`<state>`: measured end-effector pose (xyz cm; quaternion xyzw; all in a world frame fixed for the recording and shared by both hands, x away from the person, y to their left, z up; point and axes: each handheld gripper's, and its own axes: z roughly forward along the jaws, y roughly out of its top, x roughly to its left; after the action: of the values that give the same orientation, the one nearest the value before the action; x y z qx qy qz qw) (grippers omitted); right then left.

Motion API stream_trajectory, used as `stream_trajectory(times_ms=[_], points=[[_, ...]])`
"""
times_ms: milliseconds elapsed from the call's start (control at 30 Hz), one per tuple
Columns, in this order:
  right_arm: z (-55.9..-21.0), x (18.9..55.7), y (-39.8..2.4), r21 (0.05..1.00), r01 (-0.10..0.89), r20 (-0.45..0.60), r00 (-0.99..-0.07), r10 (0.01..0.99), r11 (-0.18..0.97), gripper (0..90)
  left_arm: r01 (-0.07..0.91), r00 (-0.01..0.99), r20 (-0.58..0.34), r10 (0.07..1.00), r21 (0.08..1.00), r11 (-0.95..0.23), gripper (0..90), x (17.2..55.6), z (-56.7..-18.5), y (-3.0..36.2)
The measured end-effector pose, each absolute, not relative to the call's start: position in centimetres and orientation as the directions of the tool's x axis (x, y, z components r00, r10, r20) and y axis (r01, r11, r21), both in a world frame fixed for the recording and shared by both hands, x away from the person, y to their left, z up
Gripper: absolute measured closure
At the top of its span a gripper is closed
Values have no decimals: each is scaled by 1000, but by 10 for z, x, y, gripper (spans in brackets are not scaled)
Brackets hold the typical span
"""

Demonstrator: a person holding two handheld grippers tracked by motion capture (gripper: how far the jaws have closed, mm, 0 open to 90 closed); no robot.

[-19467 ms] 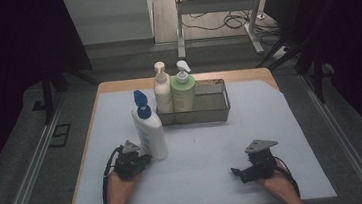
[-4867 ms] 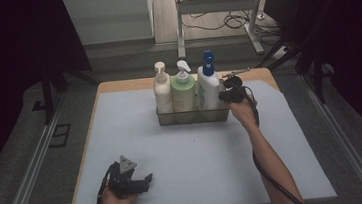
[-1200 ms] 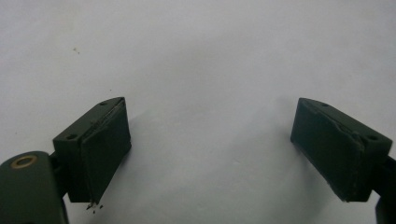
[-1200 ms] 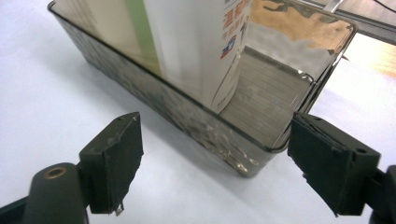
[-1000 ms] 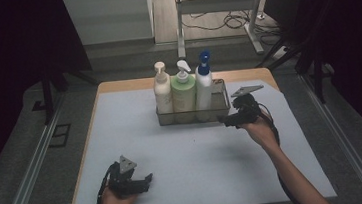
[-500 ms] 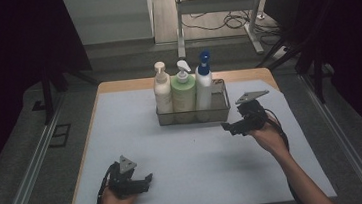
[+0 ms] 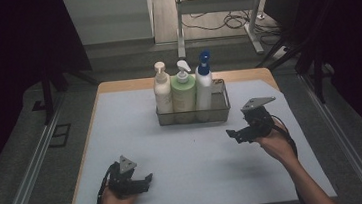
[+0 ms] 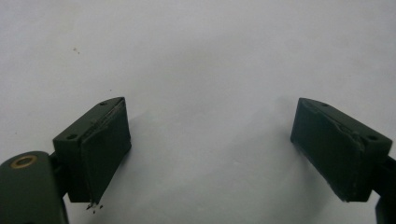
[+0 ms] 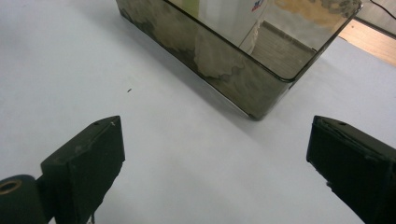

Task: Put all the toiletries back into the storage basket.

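A metal basket at the table's far middle holds three upright bottles: a cream pump bottle, a green pump bottle and a white bottle with a blue spray top. My right gripper hovers in front of the basket's right end, clear of it. Its jaws have just been opening, and nothing is between them. The right gripper view shows that open gripper over bare mat, with the basket's shiny wall ahead. Near the front left edge, my left gripper rests open; only mat lies under it.
A white mat covers the wooden table. Metal rails run along both sides on the dark floor. Behind the table stand a desk frame and loose cables.
My right gripper has drawn back from the basket's right end toward the person and slightly right, its jaws wider apart. The left gripper and the bottles have not moved.
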<state>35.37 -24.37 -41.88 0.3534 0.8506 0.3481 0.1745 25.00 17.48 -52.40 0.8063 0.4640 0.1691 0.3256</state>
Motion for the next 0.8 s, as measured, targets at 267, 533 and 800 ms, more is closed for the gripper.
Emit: stream_trajectory(times_ms=[267,533,800], points=[[-420,344,-252,720,486,-36,-687,725,496,42,638,512,-30,858,682,-357,116,250,-524,175],[-423,334,-259,715,481,-41,-696,717,507,43,638,512,-30,858,682,-357,116,250,-524,175],[-429,323,-262,709,473,-47,-708,705,523,31,637,514,-27,857,682,-360,116,250,-524,175]])
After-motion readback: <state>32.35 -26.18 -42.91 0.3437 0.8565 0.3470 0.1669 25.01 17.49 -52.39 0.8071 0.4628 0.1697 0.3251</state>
